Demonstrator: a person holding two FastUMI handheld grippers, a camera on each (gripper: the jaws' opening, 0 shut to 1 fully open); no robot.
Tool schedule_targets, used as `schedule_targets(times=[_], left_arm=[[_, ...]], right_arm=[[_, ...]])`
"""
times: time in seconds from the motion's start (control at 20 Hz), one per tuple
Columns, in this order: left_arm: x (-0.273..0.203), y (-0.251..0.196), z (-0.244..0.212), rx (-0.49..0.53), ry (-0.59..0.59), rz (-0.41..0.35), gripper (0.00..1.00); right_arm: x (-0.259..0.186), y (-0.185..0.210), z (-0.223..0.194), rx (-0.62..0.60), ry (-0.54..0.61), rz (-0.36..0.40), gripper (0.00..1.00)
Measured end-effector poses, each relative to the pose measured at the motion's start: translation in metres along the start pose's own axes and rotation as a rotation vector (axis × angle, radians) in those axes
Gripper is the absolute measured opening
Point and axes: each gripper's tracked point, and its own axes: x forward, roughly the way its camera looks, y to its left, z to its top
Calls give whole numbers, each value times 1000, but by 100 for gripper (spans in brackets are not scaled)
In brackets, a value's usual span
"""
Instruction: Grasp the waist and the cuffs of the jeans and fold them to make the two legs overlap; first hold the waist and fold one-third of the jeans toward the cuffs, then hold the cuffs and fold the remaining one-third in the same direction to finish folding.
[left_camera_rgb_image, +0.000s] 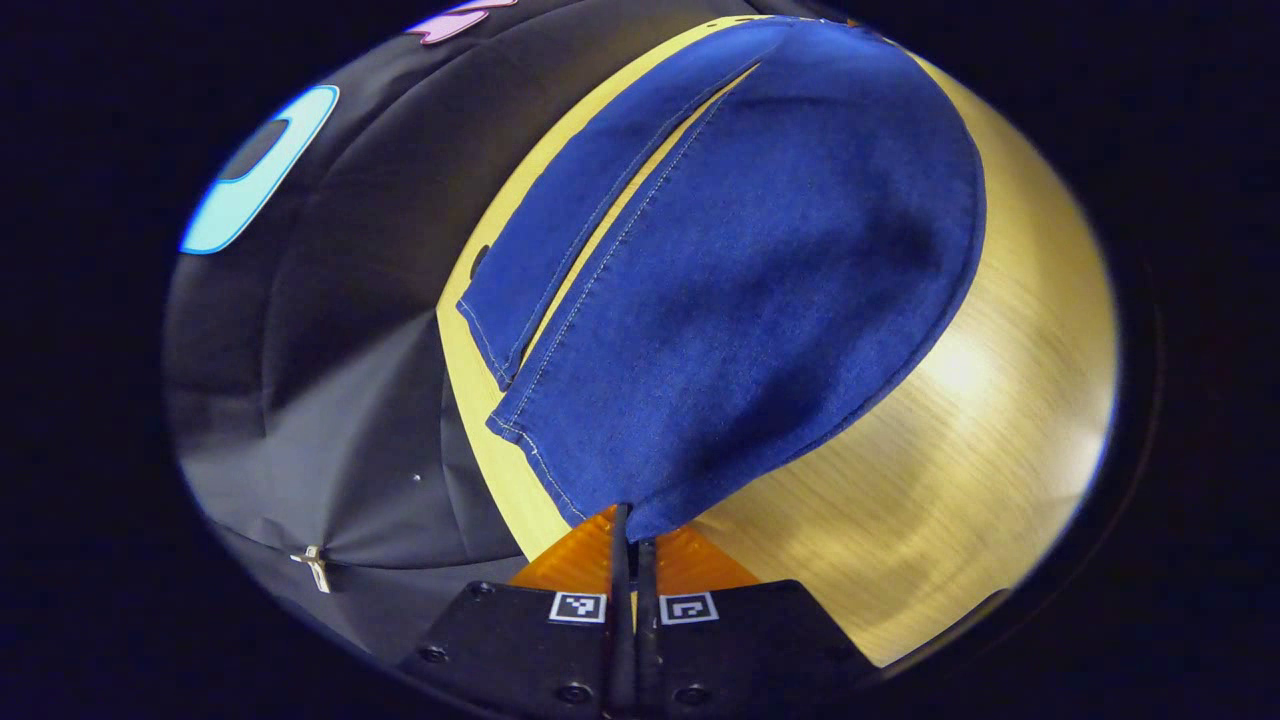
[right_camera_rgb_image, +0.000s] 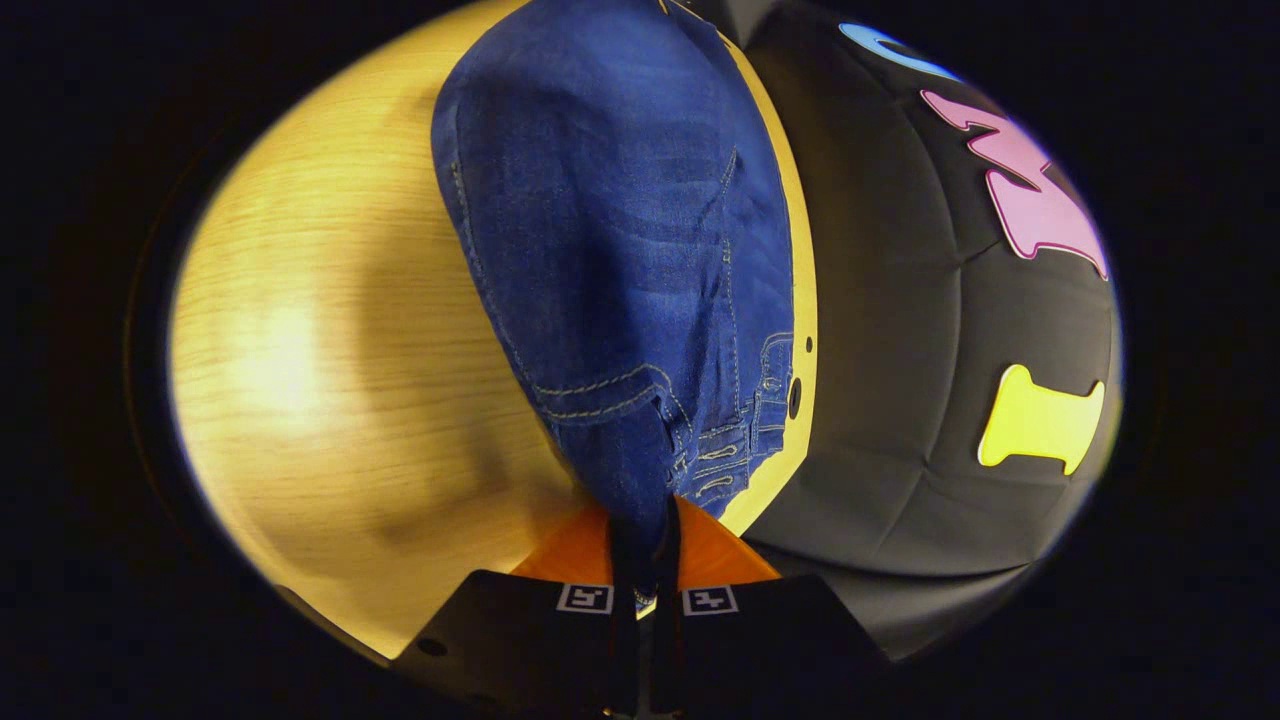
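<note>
Dark blue jeans (left_camera_rgb_image: 760, 280) lie along a light wooden table (left_camera_rgb_image: 960, 440). In the left gripper view the near leg's cuff is lifted and stretches away from my left gripper (left_camera_rgb_image: 632, 530), which is shut on the cuff's hem. The other leg (left_camera_rgb_image: 570, 230) lies flat beside it, close to the table's edge. In the right gripper view the waist end of the jeans (right_camera_rgb_image: 620, 230), with its pocket stitching and belt loops (right_camera_rgb_image: 745, 430), is pulled up into my right gripper (right_camera_rgb_image: 640, 545), whose fingers are shut on the waistband.
The table's edge (left_camera_rgb_image: 470, 400) runs just beside the jeans, with the black booth wall beyond it. Bare wood (right_camera_rgb_image: 330, 360) spreads on the other side of the jeans. A small metal fitting (left_camera_rgb_image: 312, 565) sits on the cloth.
</note>
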Motion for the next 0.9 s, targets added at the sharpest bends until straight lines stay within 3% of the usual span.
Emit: schedule_targets(times=[0.2,0.5,0.65,0.8,0.85,0.9], left_arm=[[-3,-2,-2,-47,14,-35,6],[-7,0,16,-362,17,-120,6],[-6,11,37,-528,36,-135,6],[-17,59,87,-739,-10,-138,6],[-12,75,104,-810,-32,-141,6],[0,87,117,-883,-29,-159,6]], right_arm=[[-5,2,-6,-3,4,11,8],[-40,-55,14,1,-18,1,8],[-41,-103,20,91,-16,0,5],[-33,-155,34,210,3,-8,8],[-21,-170,41,265,-10,-3,3],[-9,-179,42,333,-2,18,8]])
